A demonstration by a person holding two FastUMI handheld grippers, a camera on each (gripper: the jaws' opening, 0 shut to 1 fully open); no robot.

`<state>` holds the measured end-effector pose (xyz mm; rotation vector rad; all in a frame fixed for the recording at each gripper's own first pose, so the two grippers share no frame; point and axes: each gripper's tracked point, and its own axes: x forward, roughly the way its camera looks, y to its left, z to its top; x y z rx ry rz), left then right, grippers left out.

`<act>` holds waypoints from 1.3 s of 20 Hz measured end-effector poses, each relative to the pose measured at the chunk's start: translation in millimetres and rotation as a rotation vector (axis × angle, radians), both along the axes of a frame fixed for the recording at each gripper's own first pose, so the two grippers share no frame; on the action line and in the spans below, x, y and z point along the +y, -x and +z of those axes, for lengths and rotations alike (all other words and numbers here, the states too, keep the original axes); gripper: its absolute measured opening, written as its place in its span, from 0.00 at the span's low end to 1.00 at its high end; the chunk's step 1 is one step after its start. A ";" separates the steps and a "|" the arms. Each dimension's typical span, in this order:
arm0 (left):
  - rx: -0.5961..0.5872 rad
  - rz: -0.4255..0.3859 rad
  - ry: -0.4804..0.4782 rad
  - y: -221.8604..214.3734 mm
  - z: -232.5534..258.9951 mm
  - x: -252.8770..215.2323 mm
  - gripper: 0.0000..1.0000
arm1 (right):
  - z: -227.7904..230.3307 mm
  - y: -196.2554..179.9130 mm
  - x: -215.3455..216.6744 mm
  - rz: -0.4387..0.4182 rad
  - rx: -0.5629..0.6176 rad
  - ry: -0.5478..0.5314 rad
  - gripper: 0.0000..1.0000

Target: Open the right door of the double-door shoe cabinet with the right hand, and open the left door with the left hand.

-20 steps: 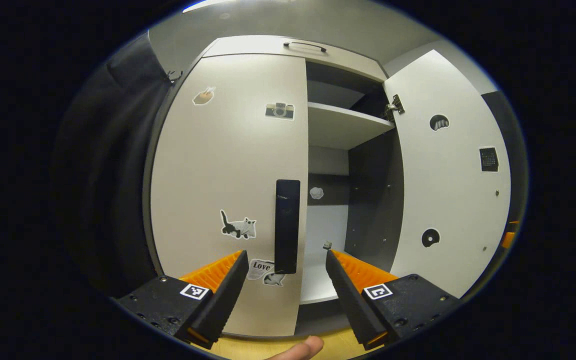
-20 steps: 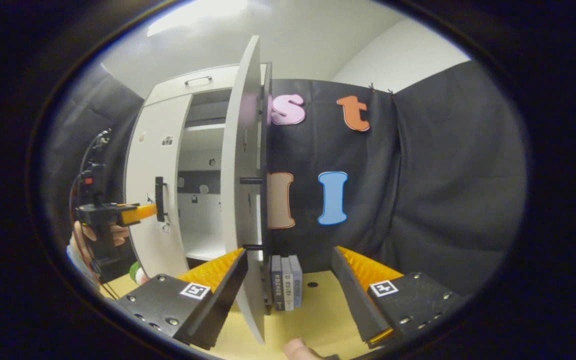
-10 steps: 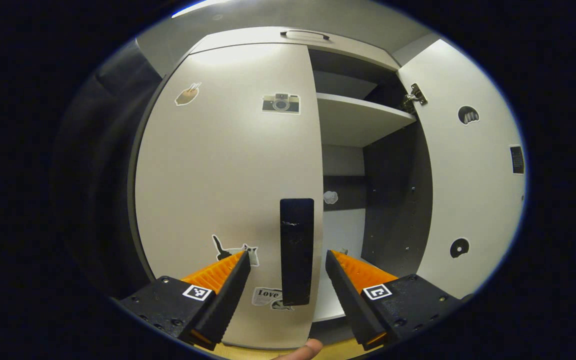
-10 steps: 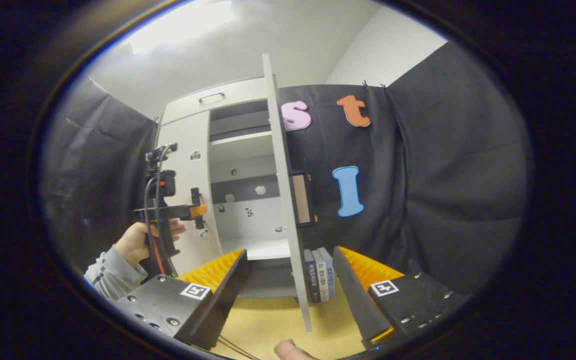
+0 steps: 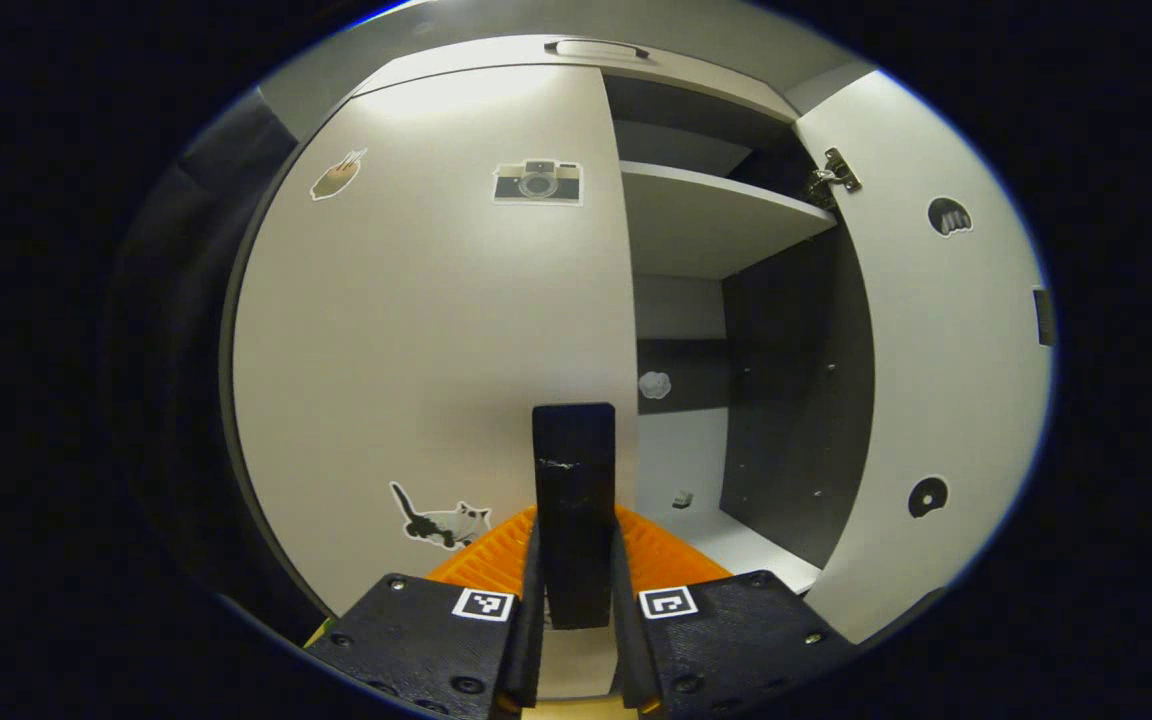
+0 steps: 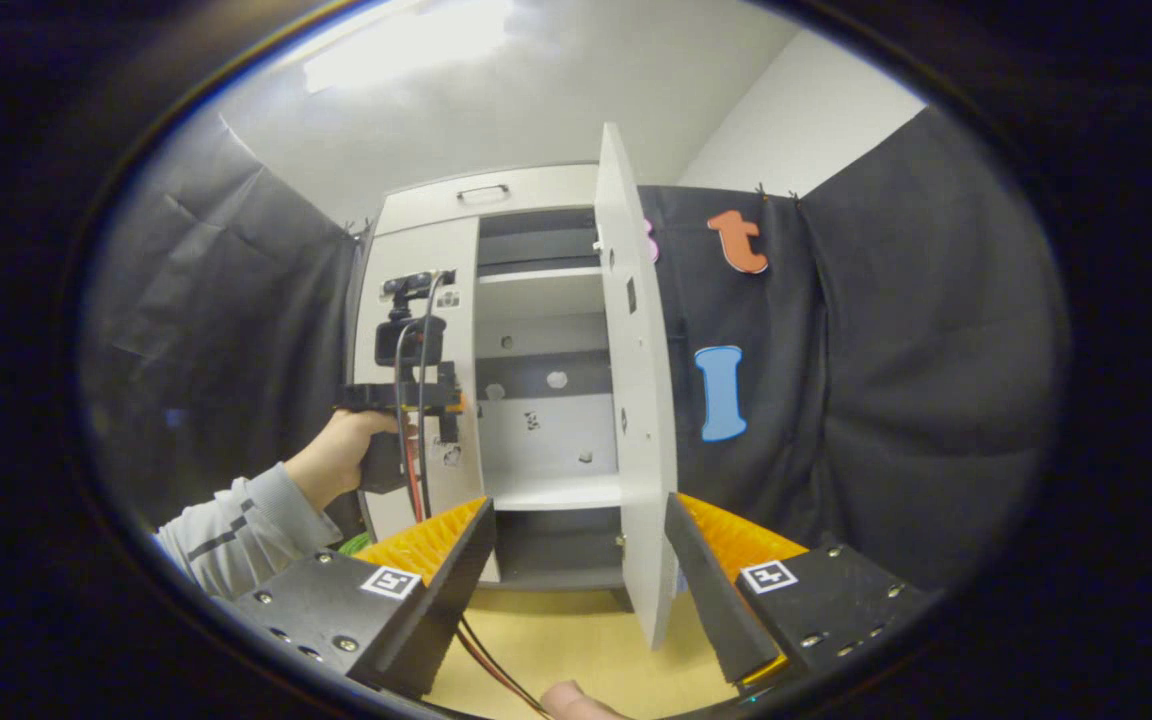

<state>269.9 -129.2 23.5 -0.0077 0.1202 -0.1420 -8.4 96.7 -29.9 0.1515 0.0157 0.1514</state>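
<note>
The left door's handle, a dark upright bar at that door's inner edge, now sits clamped between my left gripper fingers, which stood spread on either side of it half a second ago. So the grasp is made and I judge the pull comes next. The left door is pale, stickered and still shut. The right door already stands swung wide, shelves showing. My right gripper has backed off, its fingers spread and empty above the desk.

No legible text or numbers anywhere.
</note>
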 end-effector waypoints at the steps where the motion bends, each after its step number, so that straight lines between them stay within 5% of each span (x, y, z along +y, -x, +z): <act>1: 0.008 -0.003 -0.004 0.3 -1.8 1.9 0.31 | -2.2 1.5 4.7 0.006 0.008 -0.005 1.00; 26: 0.012 -0.116 0.024 105.1 8.8 45.8 0.25 | -18.2 11.5 29.5 -0.002 0.070 -0.010 1.00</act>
